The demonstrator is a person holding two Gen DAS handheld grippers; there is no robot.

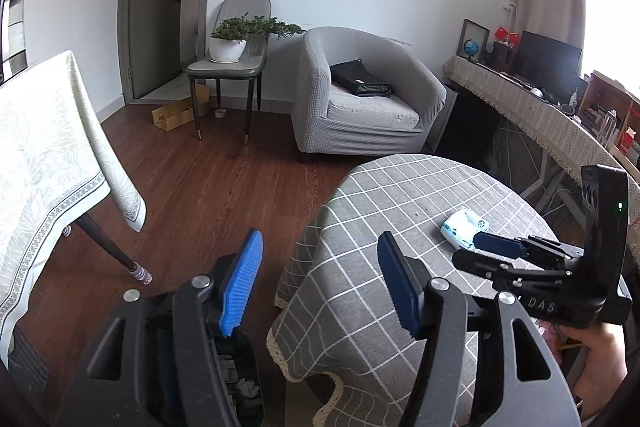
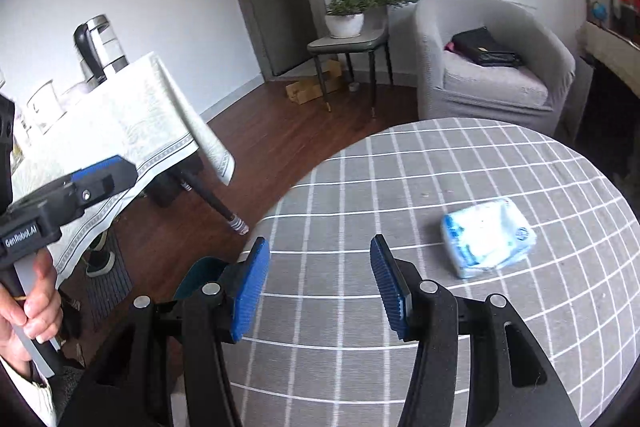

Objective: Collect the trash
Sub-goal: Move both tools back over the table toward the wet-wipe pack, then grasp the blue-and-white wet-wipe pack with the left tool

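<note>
A blue-and-white tissue pack [image 1: 464, 227] [image 2: 488, 239] lies on the round table with the grey checked cloth [image 1: 400, 195] [image 2: 440, 167]. My left gripper [image 1: 320, 283] hangs open and empty over the table's near-left edge. Below its left finger stands a dark bin [image 1: 244, 387] with crumpled paper inside. My right gripper [image 2: 320, 287] is open and empty above the cloth, with the tissue pack ahead to its right. In the left wrist view, the right gripper [image 1: 486, 251] reaches in from the right, its tips close to the pack. The left gripper [image 2: 108, 175] shows at the left edge, held by a hand [image 2: 32, 303].
A table with a white cloth [image 1: 48, 147] [image 2: 152, 107] stands to the left, with a kettle [image 2: 100, 43] on it. Beyond are a grey armchair [image 1: 360, 99] with a black bag, a chair with a potted plant [image 1: 232, 47], a cardboard box [image 1: 176, 115] on the floor, and a long desk [image 1: 540, 107].
</note>
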